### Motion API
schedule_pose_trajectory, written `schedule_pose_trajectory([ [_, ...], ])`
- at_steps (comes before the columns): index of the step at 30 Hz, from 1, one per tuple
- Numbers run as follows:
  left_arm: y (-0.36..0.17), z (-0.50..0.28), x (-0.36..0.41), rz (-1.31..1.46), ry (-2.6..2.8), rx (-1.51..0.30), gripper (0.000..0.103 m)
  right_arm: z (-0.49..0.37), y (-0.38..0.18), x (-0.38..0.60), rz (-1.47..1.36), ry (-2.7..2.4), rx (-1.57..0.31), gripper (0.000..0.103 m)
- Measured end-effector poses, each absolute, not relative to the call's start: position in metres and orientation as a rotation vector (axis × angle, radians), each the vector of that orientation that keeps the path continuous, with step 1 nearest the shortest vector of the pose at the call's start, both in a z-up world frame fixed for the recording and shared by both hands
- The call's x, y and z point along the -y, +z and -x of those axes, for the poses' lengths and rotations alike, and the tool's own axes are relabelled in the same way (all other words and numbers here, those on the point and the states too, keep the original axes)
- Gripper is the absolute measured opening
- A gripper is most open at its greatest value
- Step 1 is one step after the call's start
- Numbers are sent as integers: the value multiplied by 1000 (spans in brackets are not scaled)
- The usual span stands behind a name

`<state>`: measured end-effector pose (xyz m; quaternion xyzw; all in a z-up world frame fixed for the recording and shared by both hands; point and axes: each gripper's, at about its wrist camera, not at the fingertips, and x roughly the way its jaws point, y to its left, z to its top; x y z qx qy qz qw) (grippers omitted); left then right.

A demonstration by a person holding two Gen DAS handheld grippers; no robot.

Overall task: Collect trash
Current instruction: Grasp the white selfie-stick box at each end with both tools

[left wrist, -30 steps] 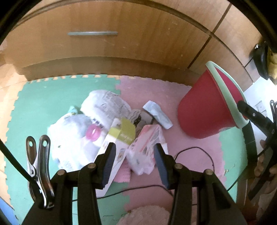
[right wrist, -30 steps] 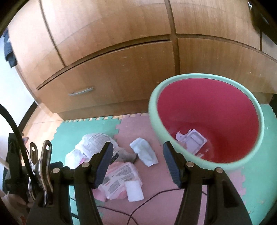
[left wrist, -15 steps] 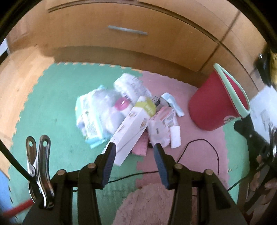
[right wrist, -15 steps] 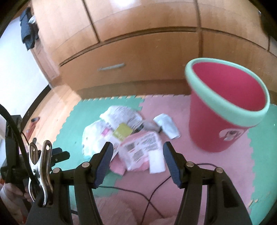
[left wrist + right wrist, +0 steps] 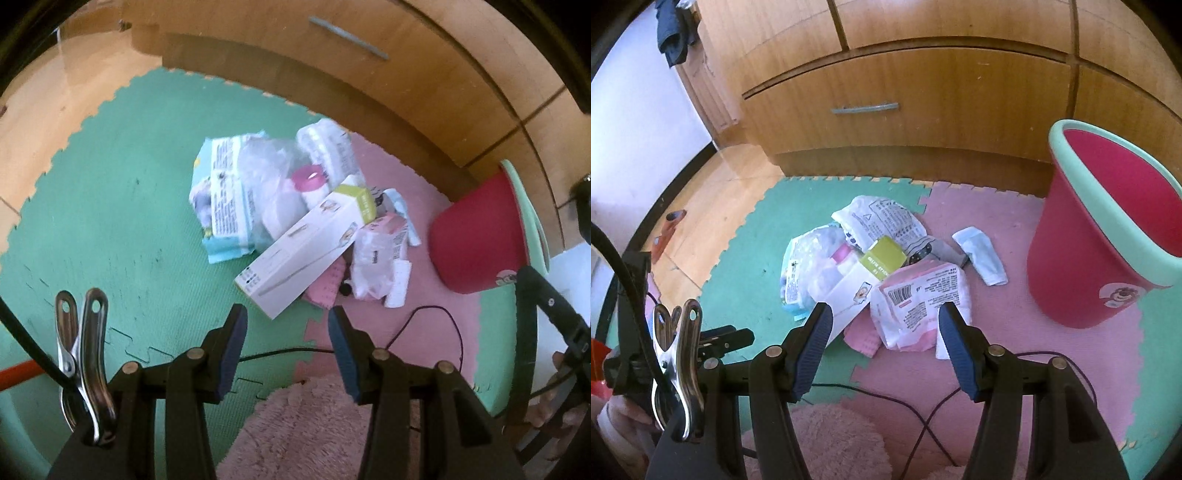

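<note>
Trash [image 5: 306, 225] lies in a loose heap on the foam floor mat [image 5: 110, 221], straddling the seam between its green and pink tiles, in front of the wooden cabinet [image 5: 369, 92].

From your left wrist camera, the left gripper [image 5: 287, 325] hangs above the mat with its jaws partly apart and nothing between them; the heap sits just beyond its tips. You can pick out a long white carton with a lime-green end [image 5: 310, 247], a clear plastic bag [image 5: 266, 184] with a pink-lidded container inside, a blue-edged printed pack [image 5: 225, 206] at the left, and a pink-and-white wrapper [image 5: 380, 251] at the right. A red bin with a mint rim [image 5: 476, 240] stands right of the heap, apart from it. A thin dark cable [image 5: 436, 314] loops over the pink tile, and a fluffy pink rug [image 5: 303, 432] lies nearest you.

From your right wrist camera, the right gripper [image 5: 884, 317] is held open and empty, its fingers framing the near edge of the heap without touching it. The pink-and-white wrapper [image 5: 919, 302] lies between the tips in the picture. A folded white-and-blue packet [image 5: 980, 254] lies apart between heap and bin [image 5: 1082, 266]. Your other gripper's frame shows at the left edge.
</note>
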<state>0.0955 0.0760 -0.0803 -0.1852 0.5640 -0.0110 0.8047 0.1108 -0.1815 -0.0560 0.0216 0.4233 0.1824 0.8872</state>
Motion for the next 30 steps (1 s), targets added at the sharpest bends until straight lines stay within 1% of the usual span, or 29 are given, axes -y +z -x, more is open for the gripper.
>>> schedule_pose_trajectory([
  [2,-90,-97,-79,428,-27,-1223,49,-115,-59,177,-29,381,-893,61],
  [8,-118,-100,-88,549,-17,-1268,58,-129,-74,161,6,411,-946,61],
  [10,-124,-103,-91,601,-20,-1270,62,-136,-81,153,24,423,-965,61],
  [12,-127,-105,-92,626,-15,-1266,63,-147,-90,143,56,434,-987,61],
  [20,-145,-118,-97,660,11,-1286,65,-194,-116,111,139,472,-1048,63],
  [22,-150,-121,-97,661,20,-1294,67,-208,-122,103,154,474,-1062,63],
  [30,-162,-134,-95,661,26,-1315,68,-257,-143,83,182,477,-1119,63],
])
